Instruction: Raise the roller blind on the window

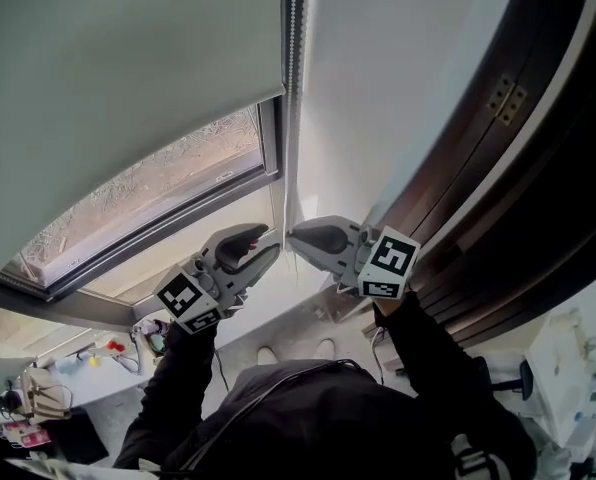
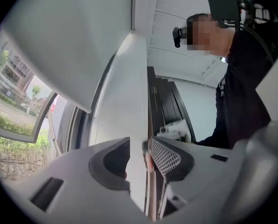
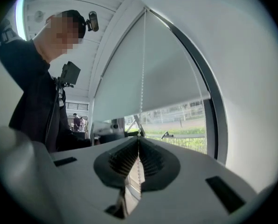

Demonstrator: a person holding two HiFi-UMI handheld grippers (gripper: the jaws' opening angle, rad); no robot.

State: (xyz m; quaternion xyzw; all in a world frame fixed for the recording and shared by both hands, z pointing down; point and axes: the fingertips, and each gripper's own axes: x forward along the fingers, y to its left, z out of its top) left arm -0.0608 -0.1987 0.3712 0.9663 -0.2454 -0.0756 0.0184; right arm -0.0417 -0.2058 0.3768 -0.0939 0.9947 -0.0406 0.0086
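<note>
Pale grey-green fabric: the roller blind (image 1: 128, 68) hangs over the upper part of the window (image 1: 168, 183). Its bottom edge is partway down, and a strip of bare glass below it shows dry ground outside. Dark frame around the glass.

The bead chain (image 1: 294, 68) hangs straight down along the blind's right edge, between the blind and a white wall (image 1: 378, 88).

The right gripper (image 1: 292, 233) is level, at about the height of the window's lower frame. In the right gripper view its fingers (image 3: 150, 160) are pressed together on the bead chain (image 3: 142, 69). The chain rises taut from the pads towards the top of the blind (image 3: 148, 78), and a short run of beads shows again below the pads.

The left gripper (image 1: 270, 240) sits just beside the right one, tips nearly facing it, close to the chain. In the left gripper view its fingers (image 2: 164, 155) stand well apart and press on nothing, with the white wall filling the gap. I cannot tell whether the chain runs through that gap.

Dark wooden door (image 1: 498, 168) to the right, with a brass hinge (image 1: 508, 98) on it. Black sleeves (image 1: 178, 388) reach up to both grippers. A cluttered worktop (image 1: 98, 368) lies far below at the left.
</note>
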